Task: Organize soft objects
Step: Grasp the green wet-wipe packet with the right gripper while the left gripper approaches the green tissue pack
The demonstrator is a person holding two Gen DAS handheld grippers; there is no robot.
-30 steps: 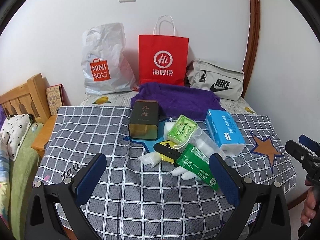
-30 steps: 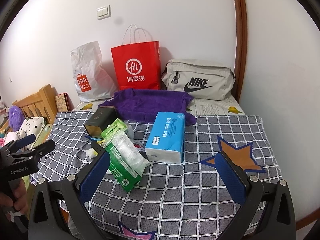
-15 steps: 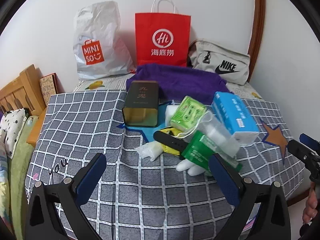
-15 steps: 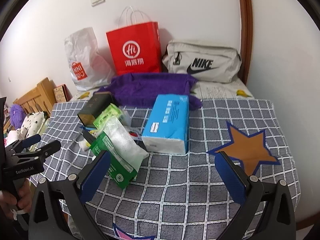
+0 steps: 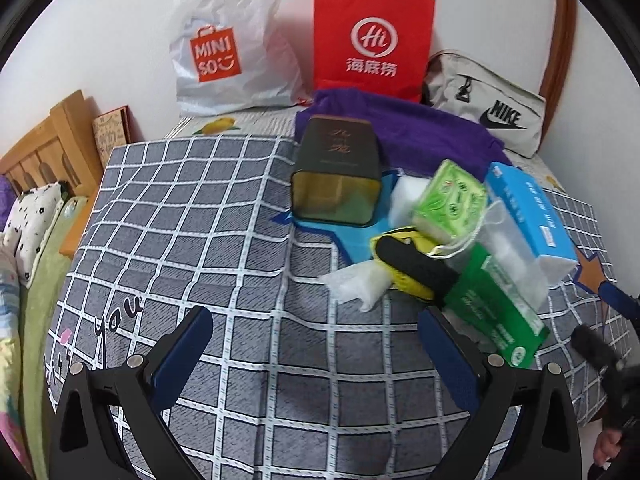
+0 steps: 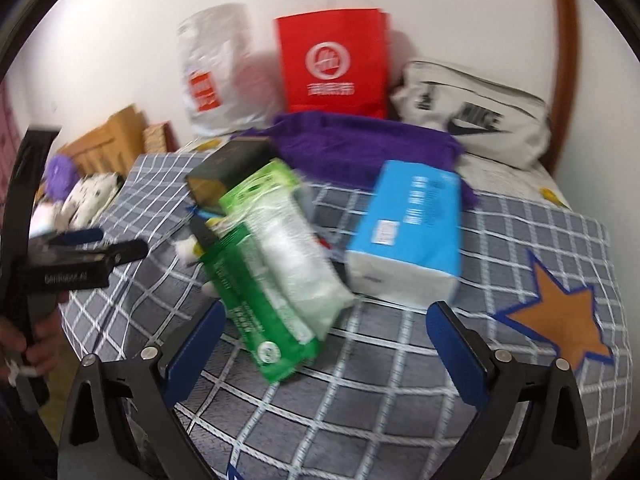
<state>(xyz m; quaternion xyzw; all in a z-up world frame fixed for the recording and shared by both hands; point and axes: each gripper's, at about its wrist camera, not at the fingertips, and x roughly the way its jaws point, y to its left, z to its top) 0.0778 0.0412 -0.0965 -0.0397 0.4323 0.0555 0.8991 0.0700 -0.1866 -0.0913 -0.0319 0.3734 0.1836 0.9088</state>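
A pile lies on the checked bed cover [image 5: 224, 248]: a blue tissue pack [image 5: 528, 216], a long green tissue pack [image 5: 496, 312], a clear bag of white cotton [image 5: 508, 248], a light green pack [image 5: 452, 200], white foam [image 5: 356, 280] and a dark tin [image 5: 336, 176]. A purple towel [image 5: 400, 128] lies behind them. My left gripper [image 5: 316, 356] is open over bare cover, left of the pile. My right gripper [image 6: 320, 344] is wide with its jaws closing; the green tissue pack's [image 6: 260, 312] near end shows between its fingers, untouched. The blue tissue pack [image 6: 408, 236] lies just beyond.
Against the wall stand a white Miniso bag [image 5: 228, 40], a red paper bag [image 5: 372, 36] and a grey Nike bag [image 5: 488, 100]. A wooden headboard [image 5: 48, 148] and pillows are at the left. An orange star [image 6: 564, 316] marks the cover at the right.
Both grippers have sunk and come closer to the pile, which now looks larger. The right wrist view has blurred with the motion. Nothing has been taken hold of.
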